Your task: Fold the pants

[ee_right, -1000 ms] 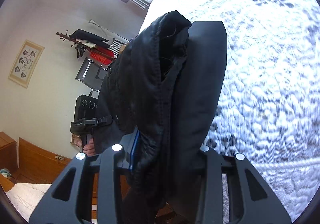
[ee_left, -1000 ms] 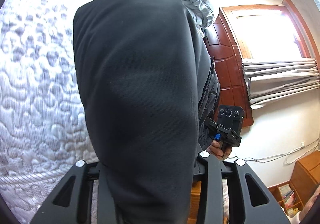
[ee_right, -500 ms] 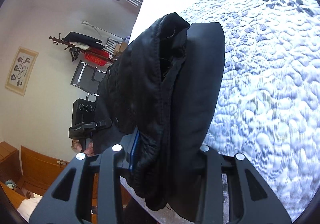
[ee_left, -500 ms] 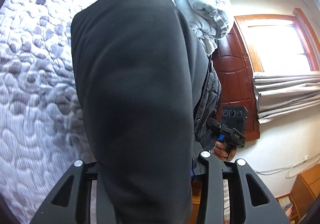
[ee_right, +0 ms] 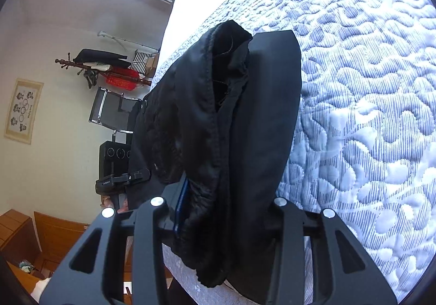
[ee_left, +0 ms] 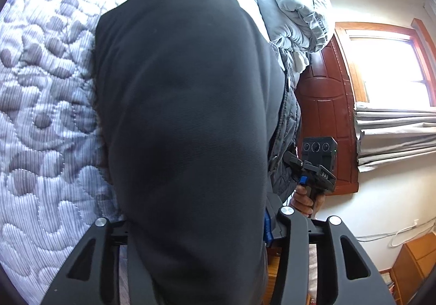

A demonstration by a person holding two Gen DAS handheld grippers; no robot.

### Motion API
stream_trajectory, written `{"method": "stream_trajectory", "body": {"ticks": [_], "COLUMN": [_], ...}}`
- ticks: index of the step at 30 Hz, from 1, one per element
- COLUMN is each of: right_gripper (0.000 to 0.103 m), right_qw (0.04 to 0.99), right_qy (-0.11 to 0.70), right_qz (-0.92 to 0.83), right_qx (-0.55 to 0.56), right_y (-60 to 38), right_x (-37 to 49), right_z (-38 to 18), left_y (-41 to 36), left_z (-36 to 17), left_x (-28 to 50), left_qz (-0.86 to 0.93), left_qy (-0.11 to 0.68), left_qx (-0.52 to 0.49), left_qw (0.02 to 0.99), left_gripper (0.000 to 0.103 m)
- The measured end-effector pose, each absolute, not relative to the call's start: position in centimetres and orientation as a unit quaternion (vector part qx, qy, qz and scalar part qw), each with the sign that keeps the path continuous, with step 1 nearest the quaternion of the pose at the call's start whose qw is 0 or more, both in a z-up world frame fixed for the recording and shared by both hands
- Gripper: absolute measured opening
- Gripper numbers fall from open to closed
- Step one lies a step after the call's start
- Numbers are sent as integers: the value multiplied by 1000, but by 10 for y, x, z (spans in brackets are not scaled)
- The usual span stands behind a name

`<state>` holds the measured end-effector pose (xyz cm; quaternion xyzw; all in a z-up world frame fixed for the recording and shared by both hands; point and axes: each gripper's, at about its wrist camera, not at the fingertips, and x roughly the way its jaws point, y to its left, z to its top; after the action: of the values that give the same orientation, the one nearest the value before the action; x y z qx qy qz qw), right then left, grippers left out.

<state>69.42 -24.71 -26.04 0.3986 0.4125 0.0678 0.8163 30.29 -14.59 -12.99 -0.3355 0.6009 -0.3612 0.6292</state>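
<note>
The black pants (ee_left: 185, 119) fill the middle of the left wrist view, bunched into a thick fold above the quilted bed (ee_left: 46, 114). My left gripper (ee_left: 201, 223) has the fold between its jaws, which are opening; cloth still fills the gap and hides the fingertips. In the right wrist view my right gripper (ee_right: 218, 196) is shut on the pants' waistband end (ee_right: 231, 119), whose seamed hem hangs below the jaws. Each view shows the other gripper beside the person's dark jacket: the right gripper (ee_left: 317, 166) held in a hand (ee_left: 302, 198), and the left gripper (ee_right: 117, 168).
The blue-and-white quilt (ee_right: 368, 114) spreads under both grippers. A folded grey duvet (ee_left: 294, 5) lies at the bed's far end. Beyond stand a red-brown door (ee_left: 324, 114), curtains (ee_left: 395, 136), a coat rack (ee_right: 109, 70), a chair (ee_right: 109, 109) and wooden furniture (ee_right: 41, 237).
Both grippers have sunk toward the bed with the pants, and the quilt now looks nearer. The left jaws stand slightly wider around the cloth.
</note>
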Motion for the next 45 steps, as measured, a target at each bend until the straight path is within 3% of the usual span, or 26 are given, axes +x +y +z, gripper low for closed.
{"method": "stream_trajectory", "body": {"ticks": [9,18,45], "right_gripper": [42,53,62], "right_qw": [807,796,803], "right_qy": [405,387,357], "right_qz": [74,87,92], "right_qx": [424,458,467], "right_y": [-270,-292,-326], "right_x": [678,652,574], "right_z": [-283,-309,-318], "left_y": [-139,-140,-121], "left_z": [-147,-156,-164], "left_x": [301,299,281], "left_qz": [-365,-363,-359], "left_qy": [602,602,603], "left_qx": [-332,-335,-342], "left_qw": [628,627,625], "left_gripper": [57,63,65]}}
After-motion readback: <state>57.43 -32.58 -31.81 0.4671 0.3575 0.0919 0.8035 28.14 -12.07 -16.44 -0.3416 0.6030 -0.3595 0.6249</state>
